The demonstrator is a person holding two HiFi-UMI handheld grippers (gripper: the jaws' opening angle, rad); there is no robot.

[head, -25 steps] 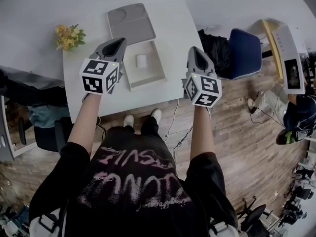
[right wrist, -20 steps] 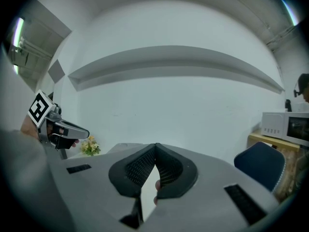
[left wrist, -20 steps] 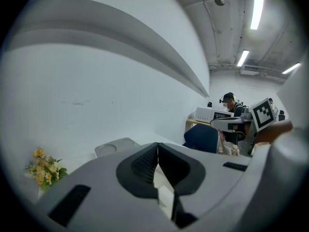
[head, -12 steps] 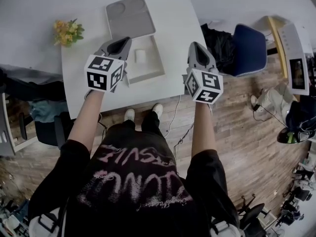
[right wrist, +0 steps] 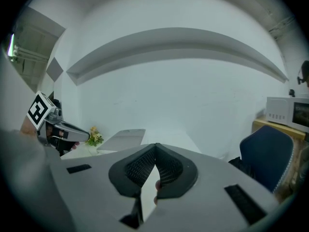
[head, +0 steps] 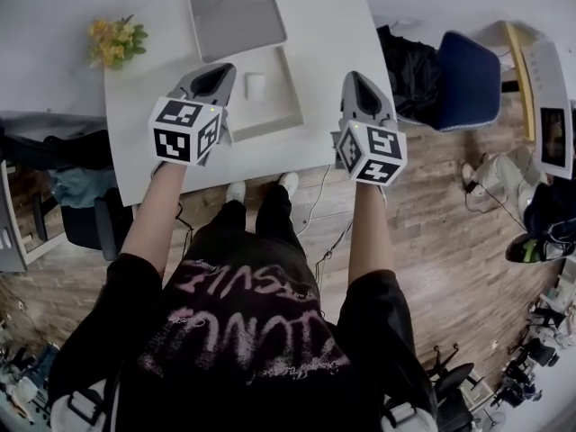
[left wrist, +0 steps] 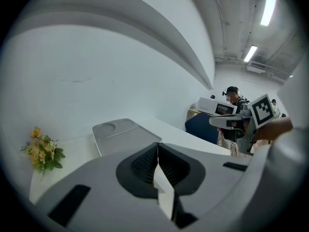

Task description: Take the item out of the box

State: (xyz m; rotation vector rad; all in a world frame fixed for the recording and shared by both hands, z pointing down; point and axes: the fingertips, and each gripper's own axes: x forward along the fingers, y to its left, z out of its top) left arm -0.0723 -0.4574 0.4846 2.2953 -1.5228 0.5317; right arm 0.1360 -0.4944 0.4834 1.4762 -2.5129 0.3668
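An open shallow box (head: 286, 106) lies on the white table (head: 333, 34), and a small white item (head: 256, 85) sits inside it. The grey lid (head: 236, 12) lies just beyond the box and also shows as the lid (left wrist: 123, 134) ahead of the left jaws. My left gripper (head: 223, 67) hovers over the box's left edge, shut and empty; in its own view the left gripper (left wrist: 158, 146) has its pads meeting. My right gripper (head: 351, 76) hangs at the table's right edge, beside the box. The right gripper (right wrist: 155, 149) is shut too, with nothing held.
A bunch of yellow flowers (head: 112, 41) stands at the table's far left. A blue chair (head: 468, 79) with dark clothing (head: 407, 61) sits right of the table. A microwave (right wrist: 287, 111) stands beyond the chair. Other people stand off to the right.
Both grippers have sunk a little toward the table, and both stayed shut. The box, lid and item have not moved on the table.
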